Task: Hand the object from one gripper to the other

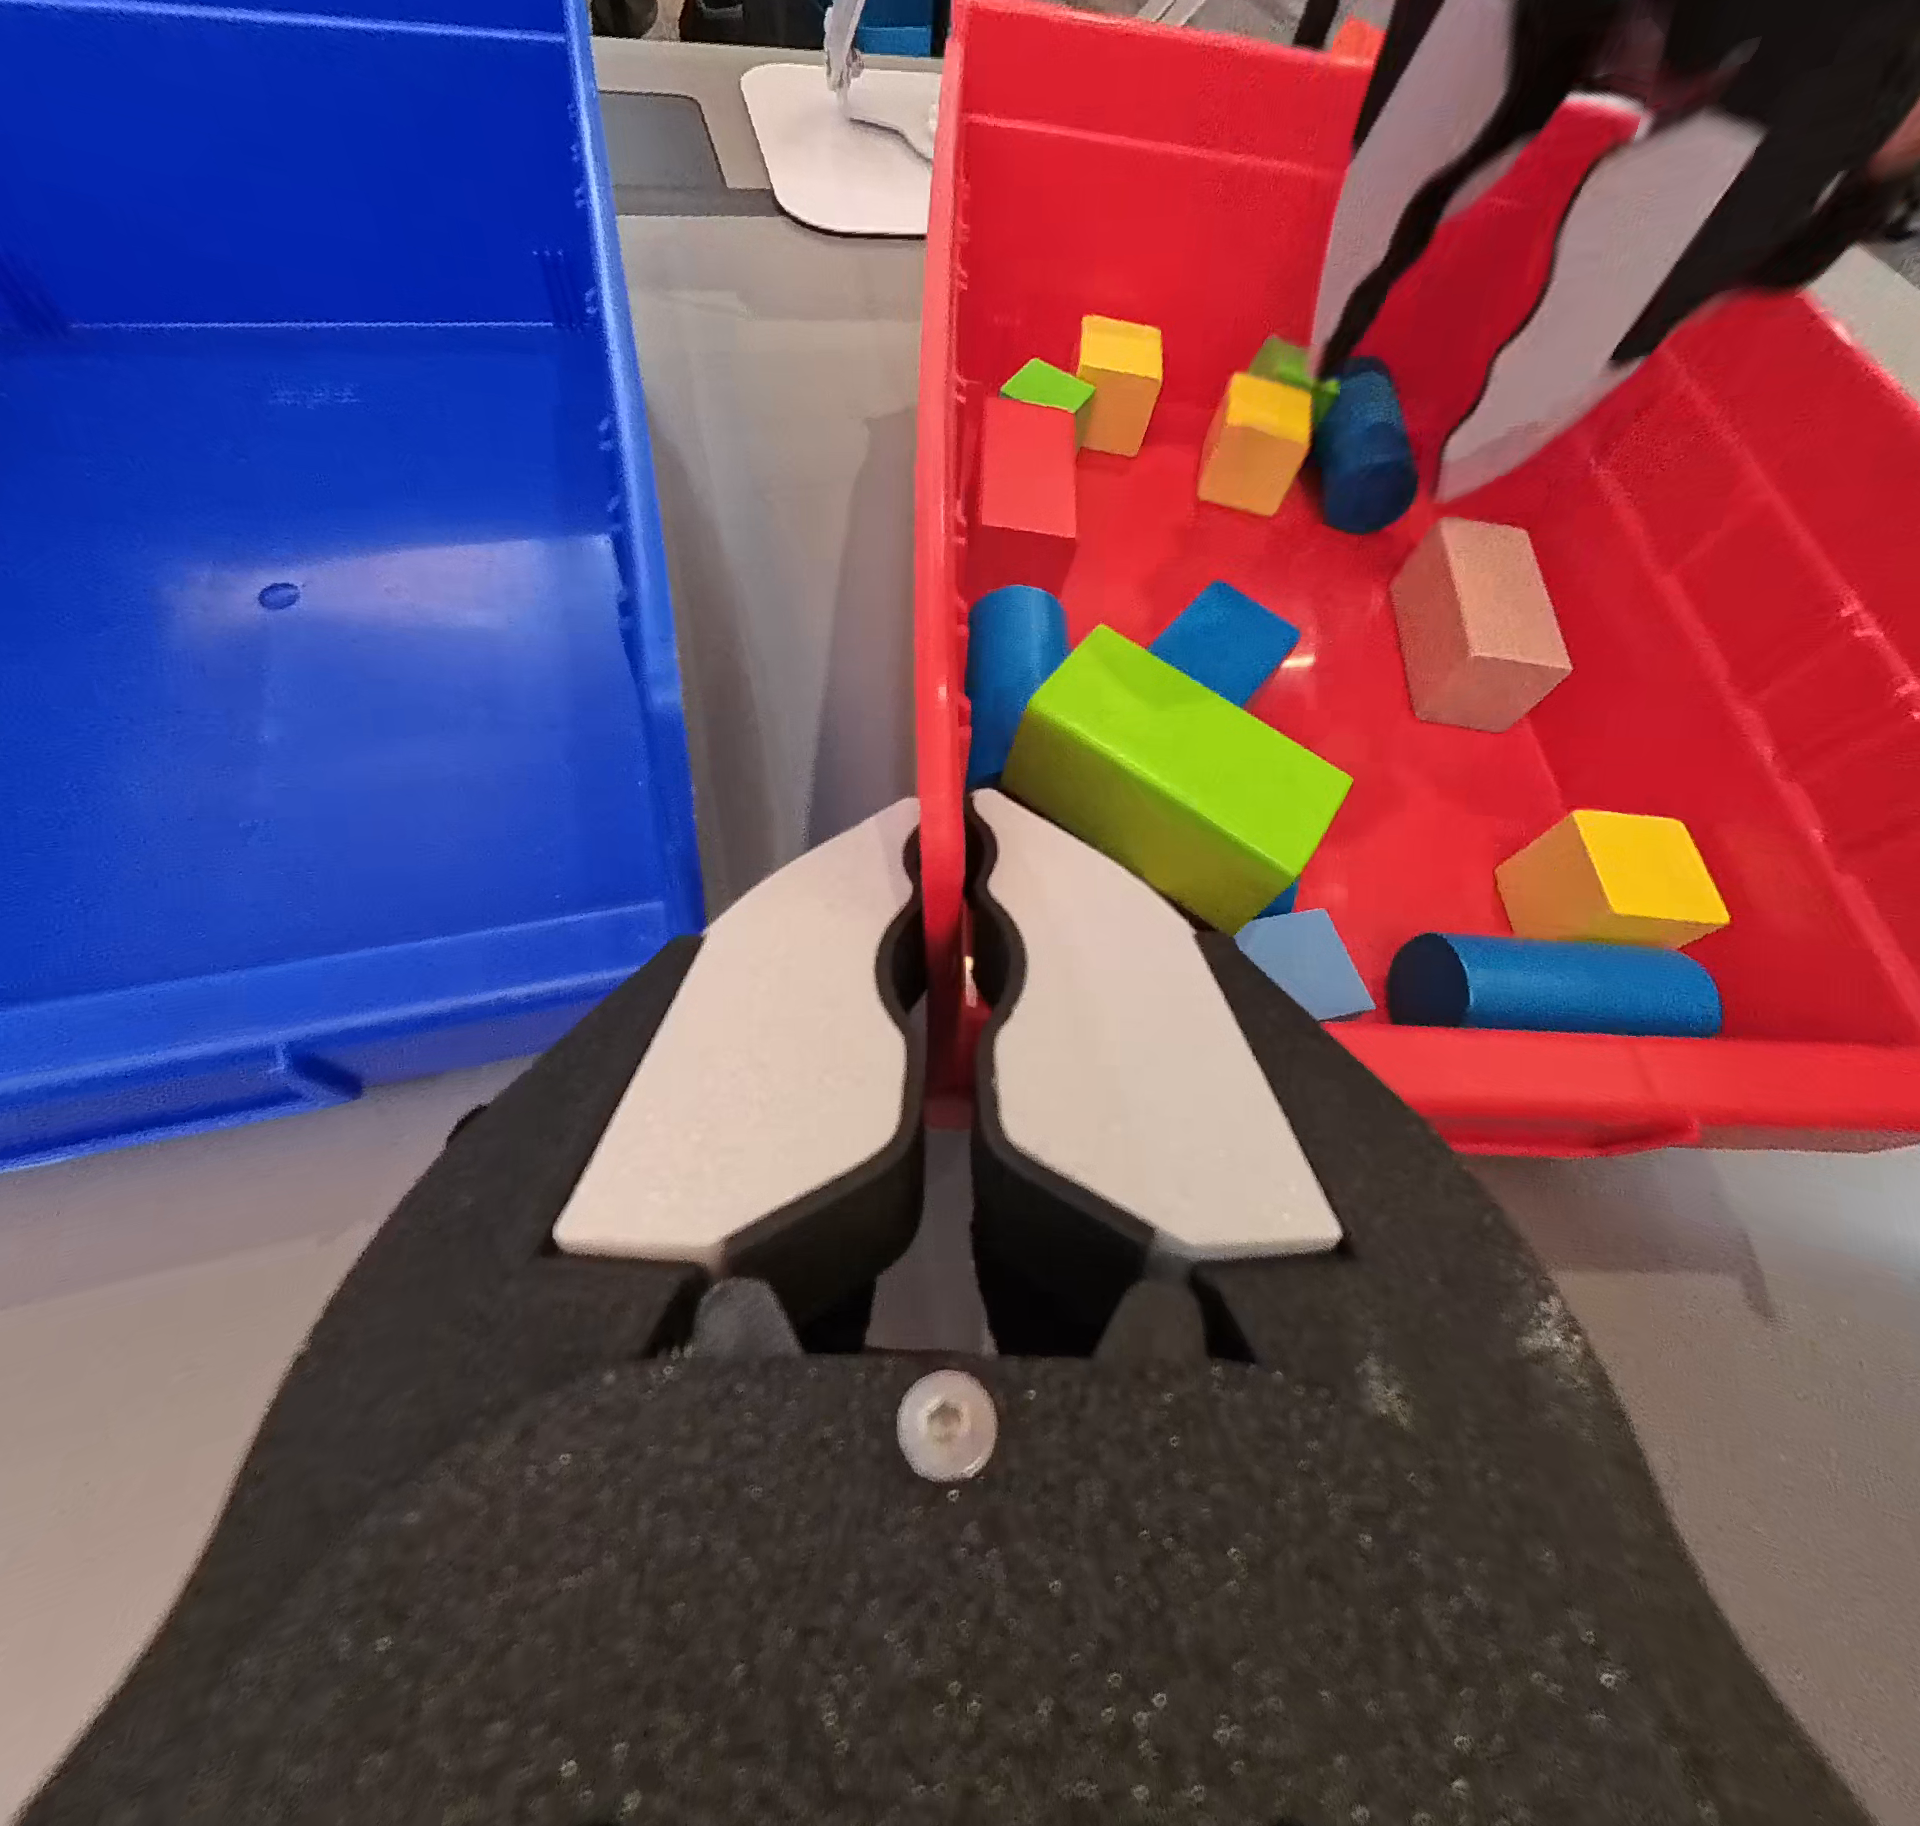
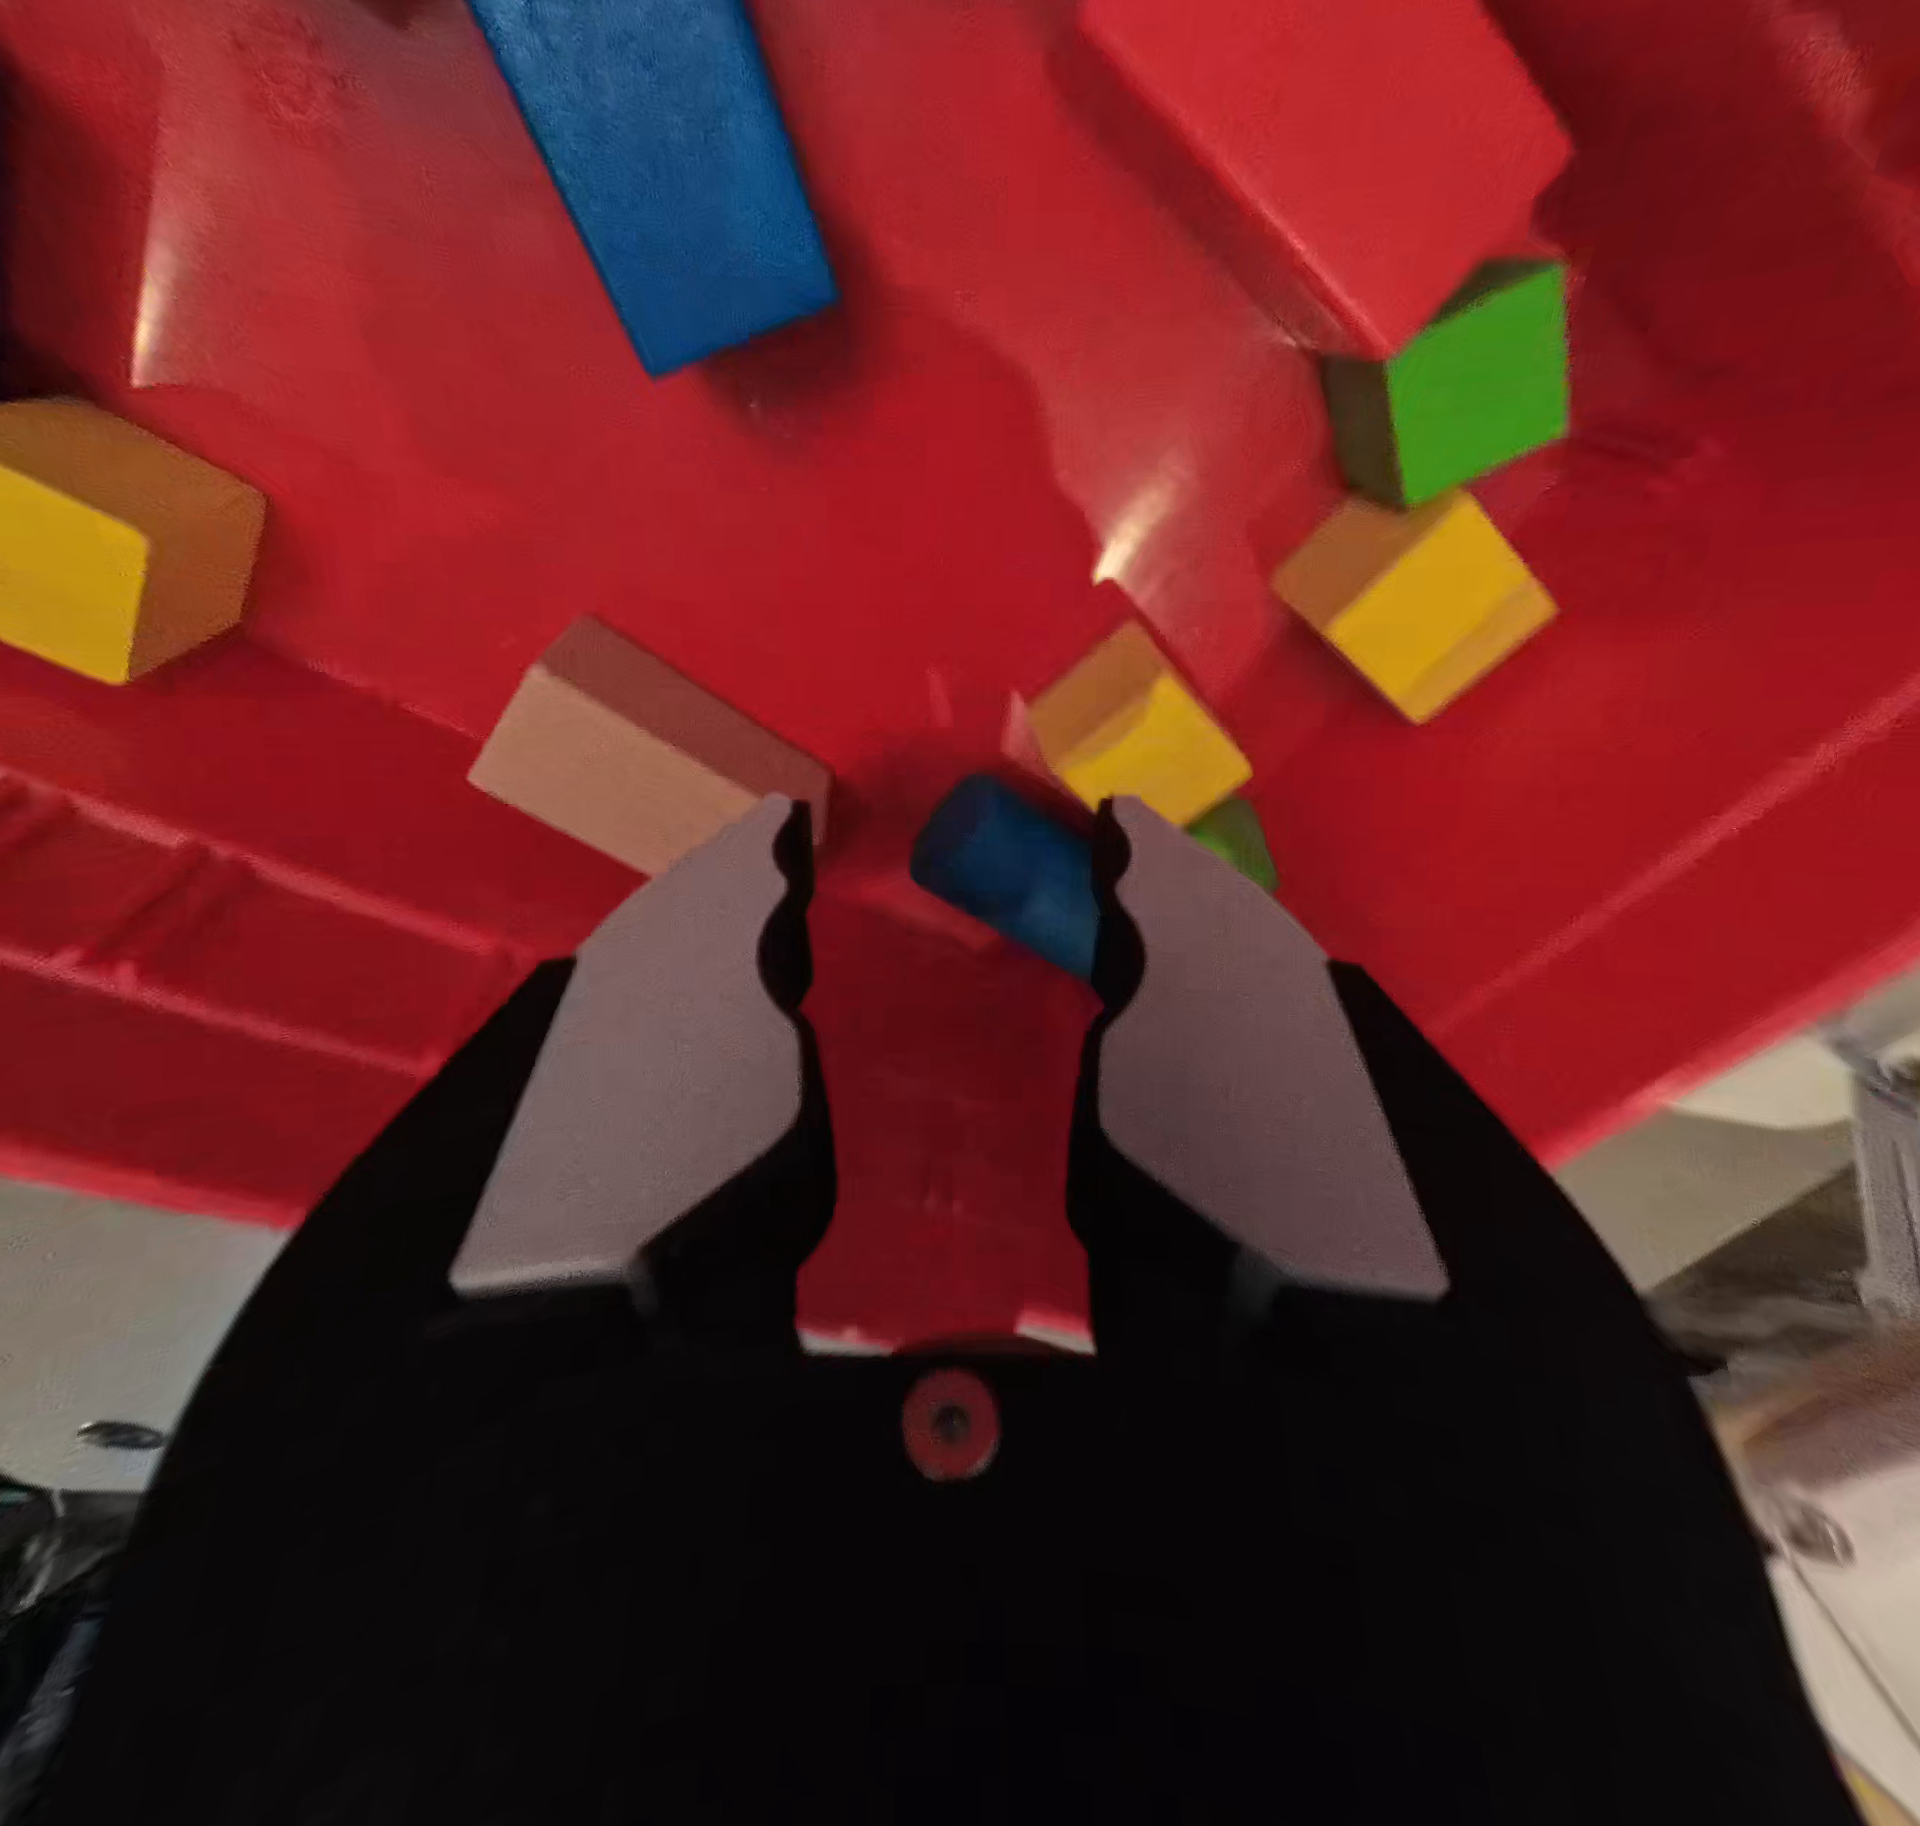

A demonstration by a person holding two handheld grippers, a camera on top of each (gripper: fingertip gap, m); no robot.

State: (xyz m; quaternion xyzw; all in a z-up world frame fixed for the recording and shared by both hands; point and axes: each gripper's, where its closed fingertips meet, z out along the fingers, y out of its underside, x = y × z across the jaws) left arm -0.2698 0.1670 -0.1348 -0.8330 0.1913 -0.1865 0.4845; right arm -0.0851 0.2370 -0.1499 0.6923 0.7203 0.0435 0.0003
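R claw [image 2: 951, 820] hangs inside the red plastic bin [image 1: 1714, 550], tips pointing down at the floor, jaws spread w/ nothing between them yet. The short dark-blue wooden cylinder [image 2: 1003, 867] lies just off the inner face of the R claw's right finger, approx 1 o'clock from the gap centre in the right wrist view; can't tell if the finger touches it. Likely that's the object picked for the handover, since the claw is open and centred near it, but it's still on the bin floor, not held. Crowding matters: a small yellow wooden cube [image 2: 1138, 727] sits right behind it, a green piece [image 2: 1236, 836] peeks out past the right finger, and a tan wooden block [image 2: 634, 748] lies just at 10 o'clock of the left finger, so the opening has to slip between neighbours. L claw [image 1: 945, 820] waits low at the near edge, jaws nearly together w/ only a thin slit, empty; the bin's left wall lines up w/ that slit but looks to be behind it, not pinched. Prob. parked there to stay clear til the R claw lifts smth. Blue plastic bin [image 1: 312, 529] sits at 9 o'clock on the grey counter [image 1: 769, 405], nothing visible in it. Large lime-green wooden block [image 1: 1174, 774] is nearest the L claw, at 1 o'clock.
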